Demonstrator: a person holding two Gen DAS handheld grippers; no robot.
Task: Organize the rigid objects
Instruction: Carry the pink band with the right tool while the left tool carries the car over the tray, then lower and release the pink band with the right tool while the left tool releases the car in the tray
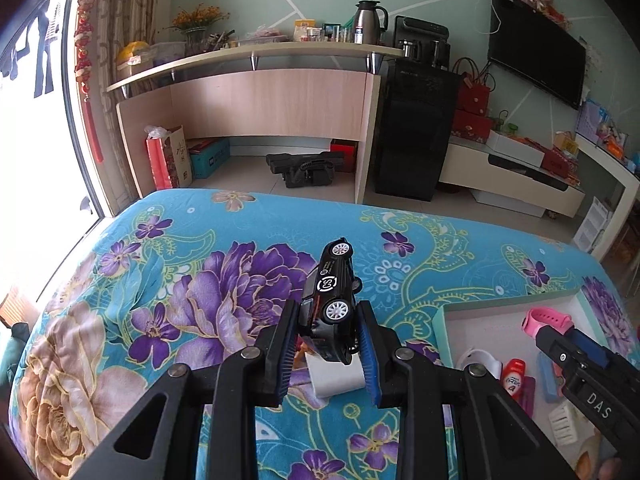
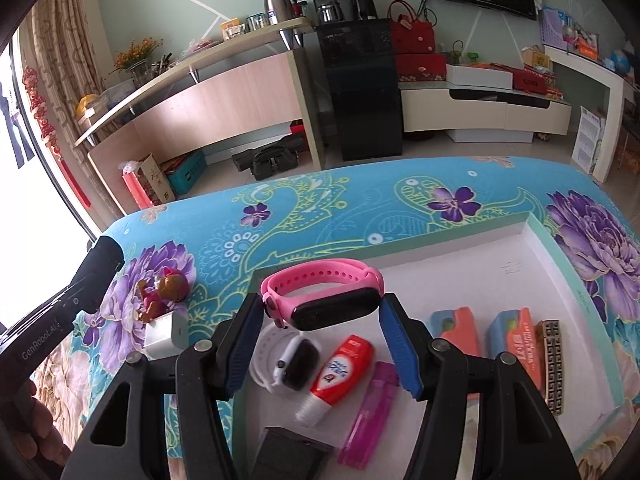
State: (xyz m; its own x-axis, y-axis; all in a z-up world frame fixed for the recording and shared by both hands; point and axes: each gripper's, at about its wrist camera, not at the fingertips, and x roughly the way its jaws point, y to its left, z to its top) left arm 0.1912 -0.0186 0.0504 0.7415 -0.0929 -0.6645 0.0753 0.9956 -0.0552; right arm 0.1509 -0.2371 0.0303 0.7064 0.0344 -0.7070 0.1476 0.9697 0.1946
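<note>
My left gripper [image 1: 327,314] is shut on a black toy car [image 1: 332,280] and holds it nose-up above the floral bedspread [image 1: 180,280]. Under the car a white block [image 1: 336,378] lies on the cover. My right gripper [image 2: 320,306] is shut on a pink wristband watch [image 2: 324,296], lifted over the white tray [image 2: 552,248]. Lying in that tray are a white smartwatch [image 2: 288,364], a red tube [image 2: 340,372], a purple lighter [image 2: 372,416] and two orange-and-blue boxes [image 2: 456,328]. In the left wrist view the right gripper [image 1: 560,338] with the pink watch [image 1: 546,320] hangs over the tray [image 1: 508,302].
A small brown and pink toy figure [image 2: 160,292] lies on the bedspread beside the white block [image 2: 166,336], left of the tray. A patterned bar [image 2: 554,364] leans at the tray's right wall. Beyond the bed stand a desk [image 1: 260,100] and a black cabinet [image 1: 416,132].
</note>
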